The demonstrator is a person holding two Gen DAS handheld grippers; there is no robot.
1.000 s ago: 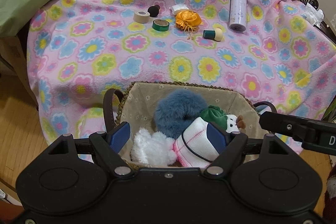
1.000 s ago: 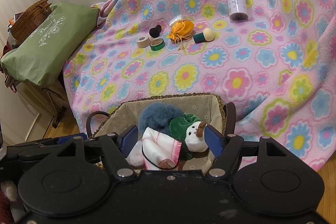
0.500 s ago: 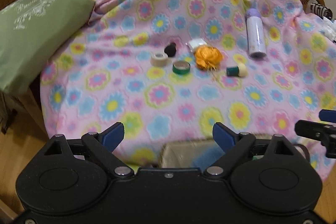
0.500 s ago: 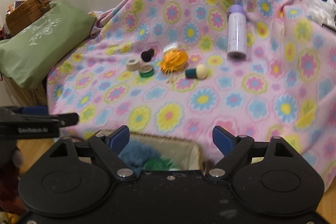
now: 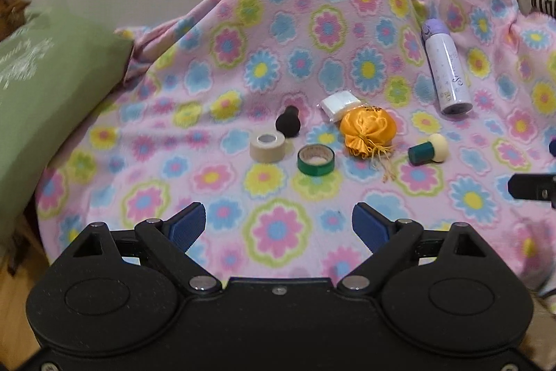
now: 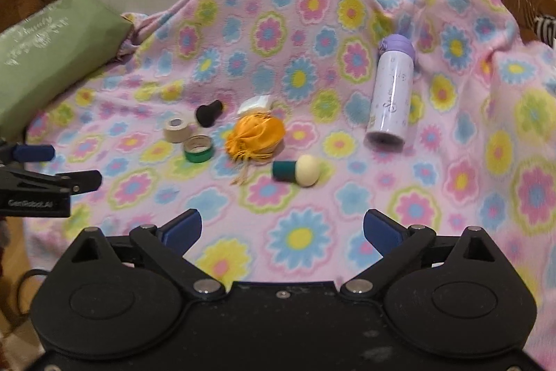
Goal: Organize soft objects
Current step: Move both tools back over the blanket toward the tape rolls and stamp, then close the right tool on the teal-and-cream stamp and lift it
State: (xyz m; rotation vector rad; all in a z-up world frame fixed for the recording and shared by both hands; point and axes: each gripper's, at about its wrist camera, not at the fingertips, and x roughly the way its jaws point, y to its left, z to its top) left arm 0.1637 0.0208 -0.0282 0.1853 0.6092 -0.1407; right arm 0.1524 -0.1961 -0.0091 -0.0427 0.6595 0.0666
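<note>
Left wrist view: your left gripper (image 5: 277,225) hangs over the near part of the flowered blanket (image 5: 368,23), jaws spread with nothing between them. The right gripper (image 6: 282,226) has jaws opening, likewise empty, and only blanket shows in the gap.

The soft thing nearest to hand looks to be the orange satin pouch (image 5: 367,130), lying mid-blanket with its tassel cords trailing toward you. It touches the white packet (image 5: 340,103) behind it, so a grasp from the near side seems cleaner. The green-handled sponge applicator (image 5: 424,149) lies on its side just right of the pouch; the black sponge applicator (image 5: 287,124) sits to its left, behind the beige tape roll (image 5: 267,145) and the green tape roll (image 5: 315,159). These rolls and the lavender bottle (image 5: 446,68) are hard things — I judge they stay put.

Room is generous: a broad bare stretch of blanket separates both jaws from the cluster. Mind the crowding, though — the green roll stands close to the pouch's left flank, and the left gripper shows at the left edge of the right wrist view, so keep the two apart. The green pillow (image 5: 41,86) bounds the left side, well apart from everything.
</note>
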